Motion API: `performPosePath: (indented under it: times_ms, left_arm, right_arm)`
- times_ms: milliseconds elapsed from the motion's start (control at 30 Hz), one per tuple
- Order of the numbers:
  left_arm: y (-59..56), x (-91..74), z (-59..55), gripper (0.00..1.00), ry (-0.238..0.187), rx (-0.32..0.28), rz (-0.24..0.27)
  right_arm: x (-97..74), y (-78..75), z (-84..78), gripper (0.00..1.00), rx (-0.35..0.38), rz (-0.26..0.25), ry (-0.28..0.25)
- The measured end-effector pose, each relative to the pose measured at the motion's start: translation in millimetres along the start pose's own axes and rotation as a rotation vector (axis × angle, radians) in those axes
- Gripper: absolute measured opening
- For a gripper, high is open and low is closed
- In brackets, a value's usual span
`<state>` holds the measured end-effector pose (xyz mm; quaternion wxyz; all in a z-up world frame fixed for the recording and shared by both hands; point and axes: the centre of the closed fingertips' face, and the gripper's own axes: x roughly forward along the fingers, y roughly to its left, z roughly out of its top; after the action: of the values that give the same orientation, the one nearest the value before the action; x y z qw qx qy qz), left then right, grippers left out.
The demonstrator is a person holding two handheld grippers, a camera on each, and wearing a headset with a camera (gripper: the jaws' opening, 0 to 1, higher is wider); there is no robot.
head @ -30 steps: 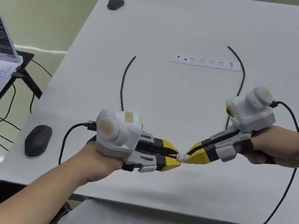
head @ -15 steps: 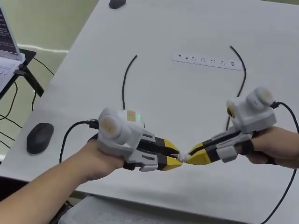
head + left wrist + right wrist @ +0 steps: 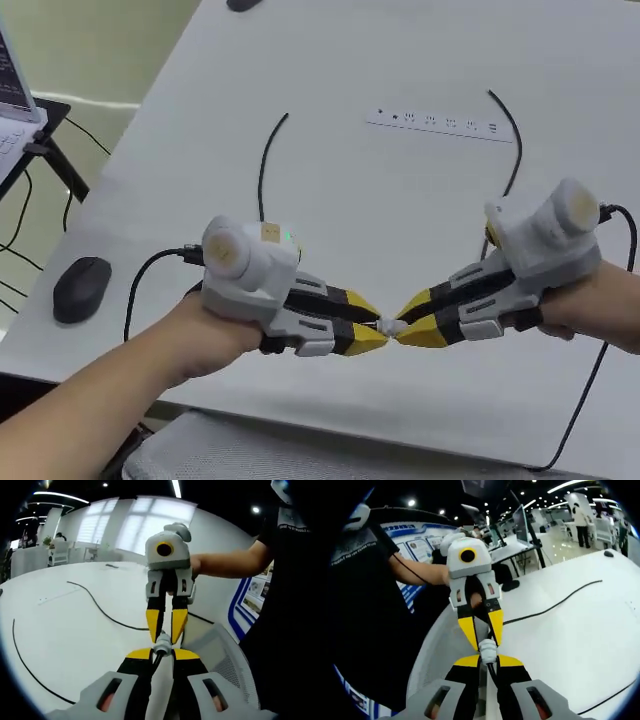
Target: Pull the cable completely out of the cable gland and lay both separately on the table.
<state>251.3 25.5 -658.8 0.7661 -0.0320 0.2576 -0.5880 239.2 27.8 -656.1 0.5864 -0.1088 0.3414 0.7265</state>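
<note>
So far nothing has come apart. The small white plastic cable gland [image 3: 390,327] hangs in the air over the near edge of the white bench [image 3: 420,230], pinched between both tools. Your left gripper [image 3: 372,332] has its jaws closed almost fully at the gland's left end. Your right gripper [image 3: 408,330] is closed likewise at the other end, and in the right gripper view the short black cable [image 3: 493,672] runs back from the gland between those jaws. I judge left on gland, right on cable. Left to do: draw the cable out, then lay both down apart.

Beyond the gland lie two long black leads [image 3: 262,175] and a white power strip [image 3: 435,124] whose markings are unreadable. White lettering on your dark shirt [image 3: 292,527] is too small to read.
</note>
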Motion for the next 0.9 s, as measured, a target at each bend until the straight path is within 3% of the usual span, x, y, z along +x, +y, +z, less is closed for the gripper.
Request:
performPosePath:
  times_ms: [100, 133, 167, 400, 467, 500, 633, 900]
  left_arm:
    - [5.6, -1.8, 0.6, 0.14, -0.02, -0.043, 0.013]
    - [7.3, -3.4, 0.7, 0.14, -0.029, -0.051, 0.012]
    - [8.2, -4.0, 0.9, 0.14, -0.034, -0.063, 0.012]
    - [10.5, -5.5, -2.8, 0.14, -0.031, -0.105, 0.008]
    - [9.6, -5.6, -2.8, 0.14, -0.033, -0.113, 0.007]
    - [9.4, -5.7, -2.7, 0.14, -0.033, -0.117, 0.006]
    - [8.9, -6.2, -2.3, 0.14, -0.04, -0.126, 0.007]
    - [7.9, -6.5, -2.2, 0.15, -0.041, -0.126, 0.006]
  right_arm:
    - [0.4, -5.8, 3.2, 0.06, -0.127, -0.095, 0.002]
    - [0.9, -6.7, 5.5, 0.06, -0.212, -0.13, -0.002]
    - [1.3, -6.8, 5.5, 0.06, -0.251, -0.152, 0.006]
    - [7.8, -11.7, 2.5, 0.07, -0.569, -0.309, 0.099]
    - [8.3, -11.7, 0.7, 0.07, -0.578, -0.343, 0.111]
    - [7.6, -11.8, 2.4, 0.07, -0.62, -0.364, 0.117]
    - [7.7, -11.8, 1.5, 0.07, -0.624, -0.391, 0.111]
    - [6.6, -11.8, 2.8, 0.08, -0.561, -0.382, 0.086]
